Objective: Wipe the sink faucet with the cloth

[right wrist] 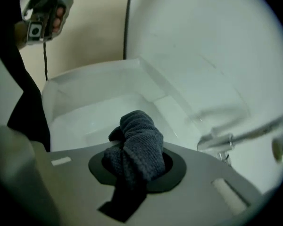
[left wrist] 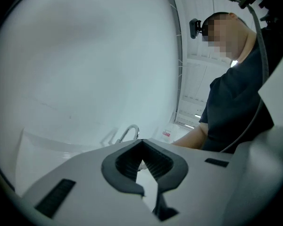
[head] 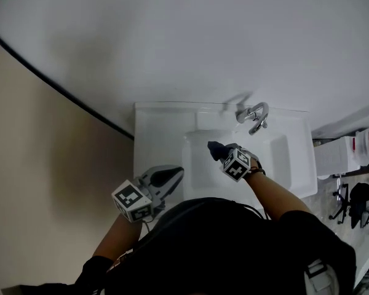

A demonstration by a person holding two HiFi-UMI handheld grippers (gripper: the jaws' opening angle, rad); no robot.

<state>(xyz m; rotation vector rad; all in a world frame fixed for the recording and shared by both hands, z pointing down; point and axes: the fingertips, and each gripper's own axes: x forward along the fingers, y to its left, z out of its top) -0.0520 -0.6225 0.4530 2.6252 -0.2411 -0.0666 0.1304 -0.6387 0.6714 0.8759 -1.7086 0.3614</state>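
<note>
A chrome faucet (head: pixel 256 117) stands at the back of a white sink (head: pixel 298 165) against the wall. My right gripper (head: pixel 224 152) hangs over the basin, shut on a dark blue cloth (head: pixel 216 149), a short way in front of and left of the faucet. In the right gripper view the bunched cloth (right wrist: pixel 137 149) fills the jaws, and the faucet (right wrist: pixel 226 140) lies to the right, blurred. My left gripper (head: pixel 170 178) is held at the sink's front left edge, jaws shut with nothing in them. The faucet (left wrist: pixel 129 132) shows small beyond it in the left gripper view.
A pale wall rises right behind the sink. A beige wall with a dark edge strip (head: pixel 61 91) runs along the left. White boxes and dark objects (head: pixel 350 165) sit to the sink's right. The person's dark torso (head: pixel 234 251) is close against the sink's front.
</note>
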